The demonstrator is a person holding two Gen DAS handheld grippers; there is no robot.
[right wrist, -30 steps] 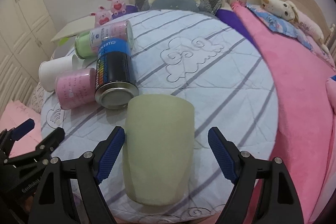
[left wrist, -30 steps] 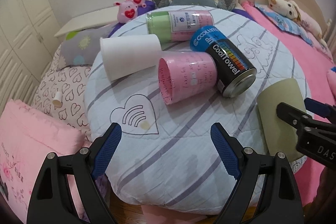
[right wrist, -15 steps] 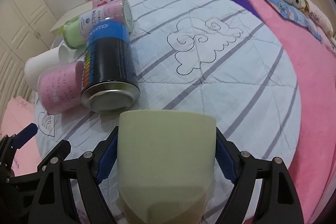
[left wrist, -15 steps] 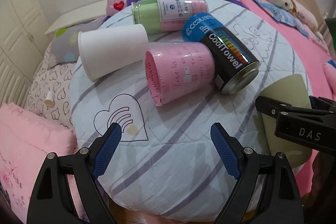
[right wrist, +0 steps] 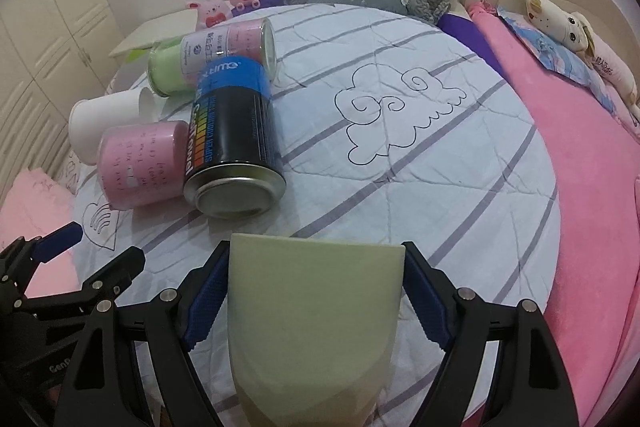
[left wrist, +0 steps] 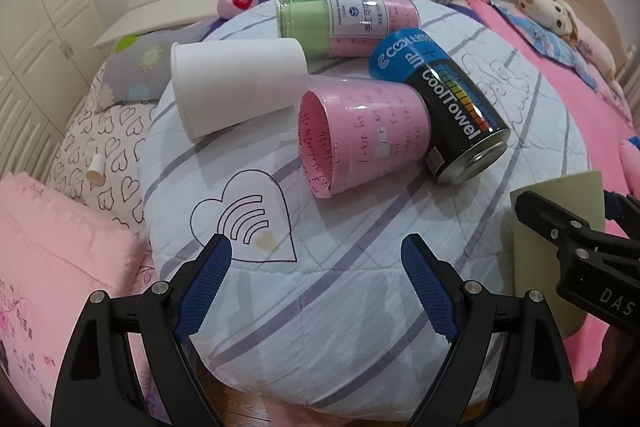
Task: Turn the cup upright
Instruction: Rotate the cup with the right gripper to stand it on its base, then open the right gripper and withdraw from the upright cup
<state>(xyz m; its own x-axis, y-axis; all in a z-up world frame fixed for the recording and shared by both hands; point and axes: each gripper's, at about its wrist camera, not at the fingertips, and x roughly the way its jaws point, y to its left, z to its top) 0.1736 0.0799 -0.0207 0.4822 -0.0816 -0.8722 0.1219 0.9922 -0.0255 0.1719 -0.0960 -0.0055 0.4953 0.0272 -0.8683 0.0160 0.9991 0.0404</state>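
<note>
Right gripper (right wrist: 316, 303) is clamped on the pale green cup (right wrist: 312, 319), blue pads pressed on both its sides. The cup sits at the near edge of the round quilted cushion (right wrist: 420, 187), its wide end pointing away from the camera. Left gripper (left wrist: 316, 283) has its fingers spread wide, nothing between them, over the cushion's front edge by the heart print (left wrist: 244, 219). Further back lie a pink cup (left wrist: 368, 143), white cup (left wrist: 236, 87), CoolTowel can (left wrist: 444, 111) and green-pink jar (left wrist: 344, 23), all on their sides and clustered close together.
</note>
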